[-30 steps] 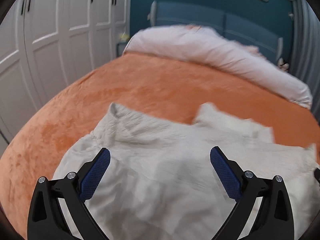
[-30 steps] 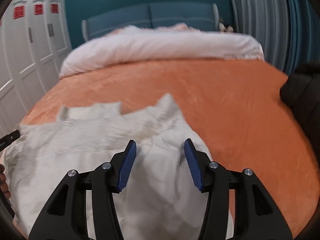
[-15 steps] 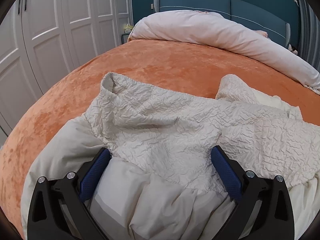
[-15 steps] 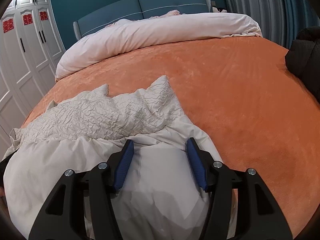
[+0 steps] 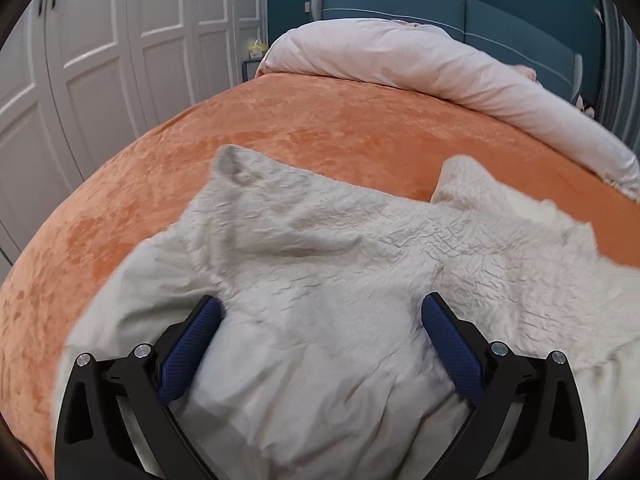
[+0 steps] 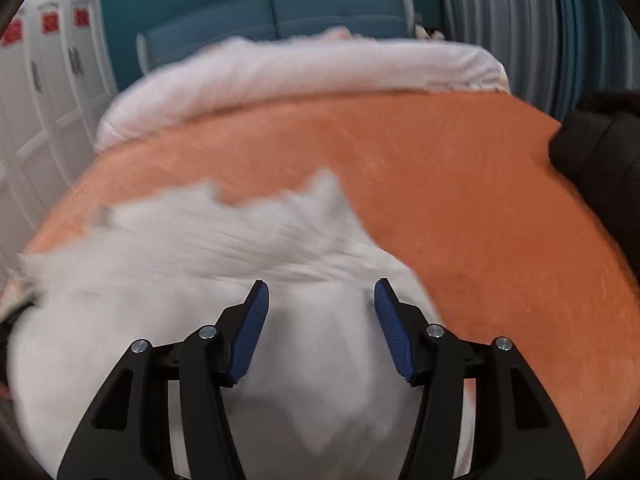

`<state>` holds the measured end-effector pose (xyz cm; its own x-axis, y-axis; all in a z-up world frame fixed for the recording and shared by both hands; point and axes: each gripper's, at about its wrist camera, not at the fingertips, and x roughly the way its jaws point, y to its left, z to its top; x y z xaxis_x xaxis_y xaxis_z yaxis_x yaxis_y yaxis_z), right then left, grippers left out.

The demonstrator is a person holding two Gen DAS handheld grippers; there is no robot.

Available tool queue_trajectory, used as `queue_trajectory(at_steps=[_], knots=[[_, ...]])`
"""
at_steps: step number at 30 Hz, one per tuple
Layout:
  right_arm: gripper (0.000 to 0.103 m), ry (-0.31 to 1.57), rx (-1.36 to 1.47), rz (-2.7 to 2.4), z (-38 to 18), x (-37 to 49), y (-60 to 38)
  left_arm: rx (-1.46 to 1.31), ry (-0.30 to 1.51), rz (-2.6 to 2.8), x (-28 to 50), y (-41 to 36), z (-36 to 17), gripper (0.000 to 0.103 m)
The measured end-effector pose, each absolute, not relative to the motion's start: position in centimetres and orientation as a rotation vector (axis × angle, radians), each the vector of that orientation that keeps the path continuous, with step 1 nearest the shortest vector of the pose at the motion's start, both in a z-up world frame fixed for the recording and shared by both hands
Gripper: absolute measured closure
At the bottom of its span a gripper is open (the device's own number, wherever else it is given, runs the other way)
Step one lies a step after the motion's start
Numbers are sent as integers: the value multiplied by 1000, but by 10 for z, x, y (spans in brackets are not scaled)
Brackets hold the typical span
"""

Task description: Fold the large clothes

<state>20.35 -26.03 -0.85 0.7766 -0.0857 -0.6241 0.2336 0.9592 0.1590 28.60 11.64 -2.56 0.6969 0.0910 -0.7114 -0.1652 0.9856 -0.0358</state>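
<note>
beside garment [image 6: 248,248], dark clothing [image 6: 600,168]

Soft, even indoor light fills both views, with no hard shadows or glare. Fisheye distortion bows the orange bedspread [image 5: 320,128] and wardrobe doors [image 5: 100,60] toward dark vignetted corners. The right wrist view is heavily motion-blurred (the pale garment [image 6: 200,248] smears most); the left view blurs only mildly.

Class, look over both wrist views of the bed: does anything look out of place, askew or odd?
Yes. The cream garment lies bunched and crooked on the orange bedspread, its crinkled part heaped over the smooth part, not flat. A dark garment sits apart at the bed's right edge. Both grippers are open.
</note>
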Motion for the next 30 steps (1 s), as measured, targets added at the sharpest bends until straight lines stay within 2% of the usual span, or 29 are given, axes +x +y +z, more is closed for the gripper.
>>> queue_trajectory(at_steps=[3, 6, 8, 12, 19, 26, 27, 28, 30], knots=[[49, 635, 204, -65, 23, 189, -214, -214, 740, 139, 253, 148, 5, 5], [55, 665, 136, 53, 34, 185, -158, -289, 720, 167, 222, 186, 21, 5], [58, 684, 98, 116, 33, 186, -124, -314, 725, 192, 206, 209, 22, 5], [71, 792, 39, 161, 5, 197, -81, -407, 788, 221, 185, 256, 1, 5], [71, 839, -57, 122, -37, 202, -59, -549, 880, 174, 175, 271, -53, 5], [72, 783, -99, 98, -53, 197, -57, -516, 875, 132, 193, 252, -54, 5], [72, 779, -99, 99, -52, 196, -58, -528, 878, 115, 193, 252, -53, 10], [72, 779, -95, 102, -53, 196, -57, -570, 877, 56, 197, 250, -52, 37], [72, 786, -87, 113, -50, 198, -60, -656, 893, -30, 201, 247, -45, 55]])
